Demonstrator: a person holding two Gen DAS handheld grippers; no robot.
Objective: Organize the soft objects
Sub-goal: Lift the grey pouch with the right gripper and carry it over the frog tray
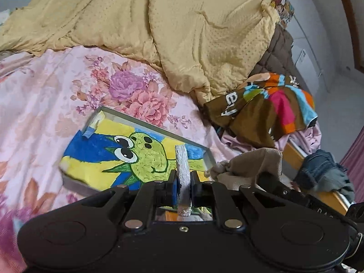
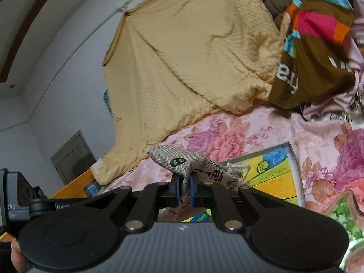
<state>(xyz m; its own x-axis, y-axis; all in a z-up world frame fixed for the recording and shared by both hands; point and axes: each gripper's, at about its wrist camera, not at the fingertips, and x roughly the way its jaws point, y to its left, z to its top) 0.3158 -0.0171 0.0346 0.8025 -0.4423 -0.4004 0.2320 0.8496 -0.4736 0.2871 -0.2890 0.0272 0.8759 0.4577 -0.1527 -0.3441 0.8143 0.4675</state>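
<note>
Above the flowered bed (image 1: 45, 86), the left gripper (image 1: 183, 179) was clamped on a white strip (image 1: 182, 163) and the right gripper (image 2: 184, 190) on a drawstring pouch (image 2: 191, 166); both were best carried level over the frog picture (image 1: 127, 157).

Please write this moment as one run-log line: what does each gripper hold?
left gripper: shut on white strip | right gripper: shut on grey pouch | below: frog picture tray on floral sheet
</note>
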